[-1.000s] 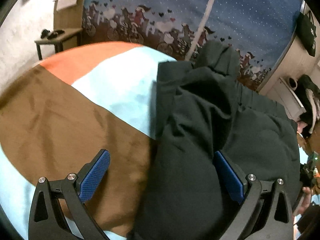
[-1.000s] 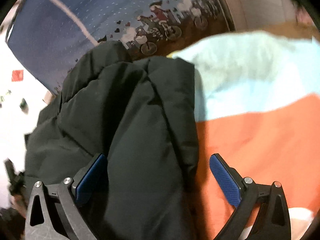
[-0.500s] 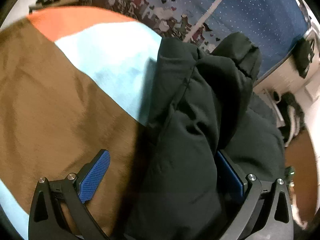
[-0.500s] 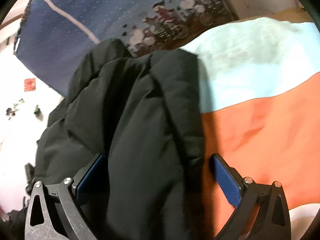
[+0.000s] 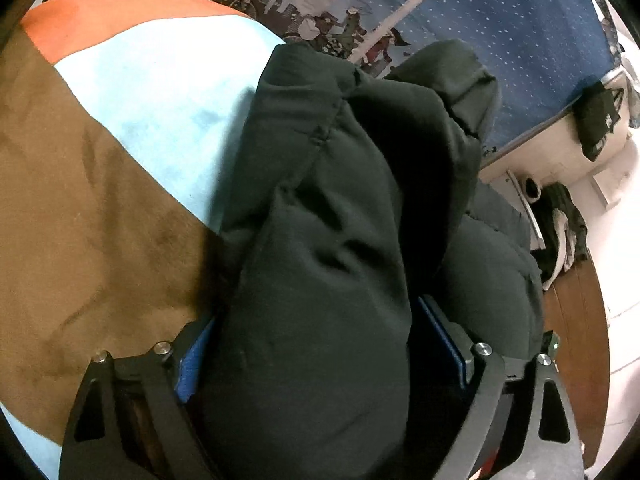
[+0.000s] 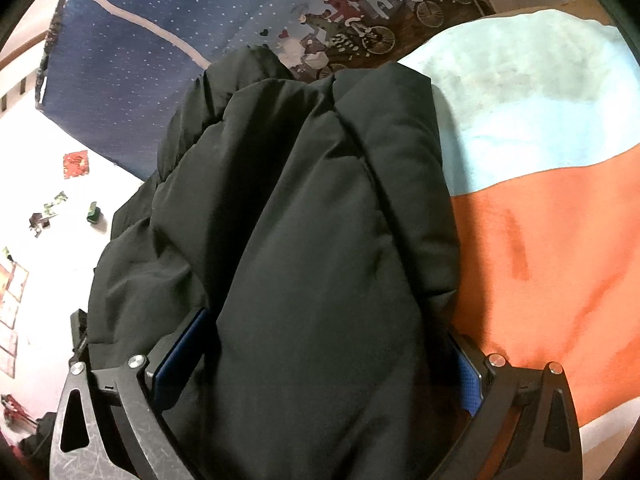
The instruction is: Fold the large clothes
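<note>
A black puffy jacket [image 5: 320,240] lies bunched on a bedspread of brown, pale blue and orange patches [image 5: 100,220]. My left gripper [image 5: 316,344] has a thick fold of the jacket between its blue pads [image 5: 188,364]. Its jaws are closing and both pads press into the fabric. In the right wrist view the same jacket [image 6: 312,220] fills the gap of my right gripper [image 6: 320,372]. Those jaws stand wide, and the fabric bulges over both pads [image 6: 180,360] and hides most of them.
A dark blue printed curtain [image 6: 180,20] hangs behind the bed. Left wrist view: a white shelf with dark clothes [image 5: 560,220] stands at the right beside a strip of wooden floor [image 5: 580,340]. Right of the jacket the orange bedspread [image 6: 540,260] lies bare.
The left jaws have narrowed onto the jacket fold, and that view has tilted and moved closer. The right gripper has pushed further over the jacket, which now reaches its right pad.
</note>
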`<action>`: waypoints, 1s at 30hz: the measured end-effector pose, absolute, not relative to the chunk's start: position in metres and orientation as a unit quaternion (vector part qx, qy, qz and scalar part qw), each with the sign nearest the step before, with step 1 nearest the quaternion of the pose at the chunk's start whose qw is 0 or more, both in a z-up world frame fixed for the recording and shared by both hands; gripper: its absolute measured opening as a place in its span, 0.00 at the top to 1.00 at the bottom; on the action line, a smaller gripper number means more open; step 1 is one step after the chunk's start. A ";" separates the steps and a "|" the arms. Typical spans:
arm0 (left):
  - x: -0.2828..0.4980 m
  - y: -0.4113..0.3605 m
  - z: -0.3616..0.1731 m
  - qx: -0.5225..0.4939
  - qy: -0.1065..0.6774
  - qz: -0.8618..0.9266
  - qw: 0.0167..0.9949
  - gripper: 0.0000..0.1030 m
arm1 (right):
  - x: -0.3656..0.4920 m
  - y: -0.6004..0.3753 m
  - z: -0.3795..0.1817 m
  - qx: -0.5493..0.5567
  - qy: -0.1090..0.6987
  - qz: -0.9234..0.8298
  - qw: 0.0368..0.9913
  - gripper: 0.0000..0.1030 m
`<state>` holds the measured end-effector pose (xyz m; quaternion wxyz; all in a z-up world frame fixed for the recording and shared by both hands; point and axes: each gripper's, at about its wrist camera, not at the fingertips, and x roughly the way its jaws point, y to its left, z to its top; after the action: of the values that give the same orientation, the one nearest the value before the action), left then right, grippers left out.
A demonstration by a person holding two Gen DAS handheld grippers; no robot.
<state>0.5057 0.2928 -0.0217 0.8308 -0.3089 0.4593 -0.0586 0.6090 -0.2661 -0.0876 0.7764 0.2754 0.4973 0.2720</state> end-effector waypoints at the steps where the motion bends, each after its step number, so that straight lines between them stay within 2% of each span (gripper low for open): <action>1: 0.505 0.291 -0.020 -0.308 0.461 -0.056 0.830 0.22 | 0.607 -0.267 -0.088 0.278 0.499 0.270 0.775 0.01; 5: 0.500 0.285 -0.013 -0.288 0.464 -0.033 0.837 0.34 | 0.604 -0.268 -0.085 0.286 0.501 0.257 0.776 0.11; 8: 0.497 0.274 -0.005 -0.263 0.466 -0.015 0.845 0.47 | 0.598 -0.265 -0.077 0.279 0.501 0.245 0.782 0.26; 13: 0.486 0.250 0.015 -0.215 0.454 0.035 0.864 0.70 | 0.588 -0.258 -0.054 0.240 0.495 0.239 0.800 0.59; 16: 0.479 0.229 0.031 -0.180 0.443 0.061 0.876 0.78 | 0.580 -0.259 -0.040 0.230 0.488 0.234 0.809 0.69; 21: 0.469 0.202 0.050 -0.142 0.426 0.071 0.891 0.82 | 0.567 -0.253 -0.010 0.202 0.464 0.222 0.833 0.76; 30: 0.462 0.190 0.069 -0.156 0.410 0.066 0.896 0.85 | 0.548 -0.239 0.039 0.176 0.419 0.228 0.861 0.80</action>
<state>0.4617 0.1902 0.0686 0.8962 -0.1558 0.4100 0.0661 0.5476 -0.2387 0.0386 0.8613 0.1758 0.4187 0.2279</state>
